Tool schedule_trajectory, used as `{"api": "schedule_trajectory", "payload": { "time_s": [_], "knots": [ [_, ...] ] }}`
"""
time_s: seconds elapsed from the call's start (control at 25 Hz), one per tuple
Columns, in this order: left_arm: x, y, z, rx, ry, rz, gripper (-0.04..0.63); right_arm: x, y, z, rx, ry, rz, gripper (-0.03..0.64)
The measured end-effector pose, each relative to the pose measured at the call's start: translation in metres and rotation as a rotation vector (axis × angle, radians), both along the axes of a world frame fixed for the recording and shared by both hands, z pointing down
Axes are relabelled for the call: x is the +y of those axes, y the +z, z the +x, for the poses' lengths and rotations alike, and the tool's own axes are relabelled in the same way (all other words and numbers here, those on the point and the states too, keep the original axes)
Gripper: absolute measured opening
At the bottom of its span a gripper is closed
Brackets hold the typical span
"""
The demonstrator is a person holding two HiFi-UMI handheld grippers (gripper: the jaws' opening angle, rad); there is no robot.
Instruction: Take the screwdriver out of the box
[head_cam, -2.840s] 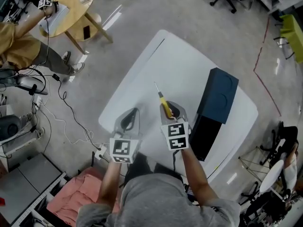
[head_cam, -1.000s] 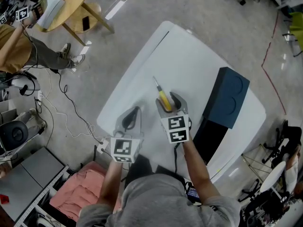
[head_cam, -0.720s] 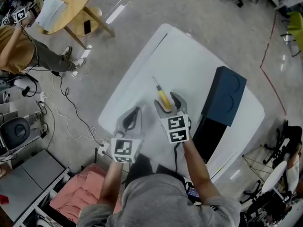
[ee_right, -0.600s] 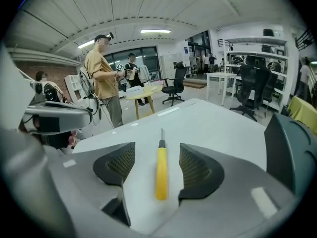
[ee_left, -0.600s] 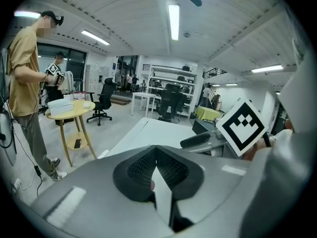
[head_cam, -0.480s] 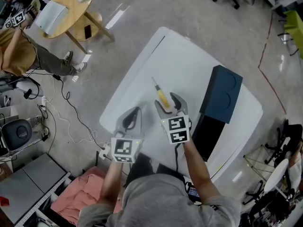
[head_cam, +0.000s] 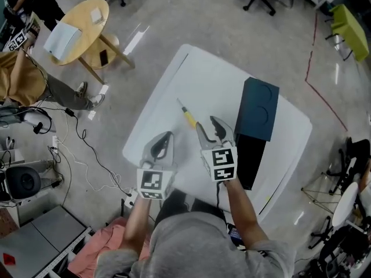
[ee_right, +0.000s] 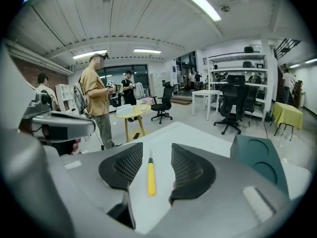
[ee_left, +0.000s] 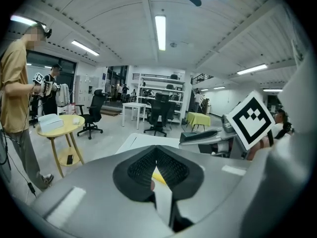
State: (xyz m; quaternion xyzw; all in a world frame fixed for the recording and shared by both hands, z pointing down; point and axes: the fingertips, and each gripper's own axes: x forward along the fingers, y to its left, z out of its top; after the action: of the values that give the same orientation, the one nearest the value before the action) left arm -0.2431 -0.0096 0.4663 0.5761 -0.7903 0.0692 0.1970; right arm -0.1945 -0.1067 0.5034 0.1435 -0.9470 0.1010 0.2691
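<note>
The yellow-handled screwdriver (head_cam: pixel 186 116) lies flat on the white table (head_cam: pixel 214 77), out of the box. My right gripper (head_cam: pixel 208 126) hovers just short of it and above it. Its jaws are open and have just been closing, with nothing pressed between them. In the right gripper view the screwdriver (ee_right: pixel 150 178) shows on the tabletop in the gap of the right gripper (ee_right: pixel 156 148). My left gripper (head_cam: pixel 162 139) hangs beside it to the left, jaws shut and holding nothing; in its own view the left gripper (ee_left: pixel 156 151) has its pads together. The open black box (head_cam: pixel 249 158) stands to the right.
The box's dark blue lid (head_cam: pixel 258 108) lies on the table behind the box, teal in the right gripper view as lid (ee_right: pixel 260 163). A round wooden table (head_cam: pixel 81 25) and a person (head_cam: pixel 23 77) are at the far left. Cables (head_cam: pixel 87 149) trail over the floor.
The right gripper let go of the screwdriver, which stays on the table. Both grippers have lifted and drawn back from it, and the head view has shifted.
</note>
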Motion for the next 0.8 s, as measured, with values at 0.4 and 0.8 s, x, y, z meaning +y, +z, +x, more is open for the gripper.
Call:
{"api": "schedule_trajectory", "payload": {
  "time_s": [0.4,0.8],
  "knots": [
    [-0.012,-0.047,0.043,-0.042,0.121,0.070,0.012,-0.008,-0.058,0.062,-0.101,0.151,0.085,0.143],
    [-0.017,-0.072,0.095,-0.052,0.263,0.113,0.012,0.001,-0.096,0.135,-0.156,0.301,0.156,0.129]
  ]
}}
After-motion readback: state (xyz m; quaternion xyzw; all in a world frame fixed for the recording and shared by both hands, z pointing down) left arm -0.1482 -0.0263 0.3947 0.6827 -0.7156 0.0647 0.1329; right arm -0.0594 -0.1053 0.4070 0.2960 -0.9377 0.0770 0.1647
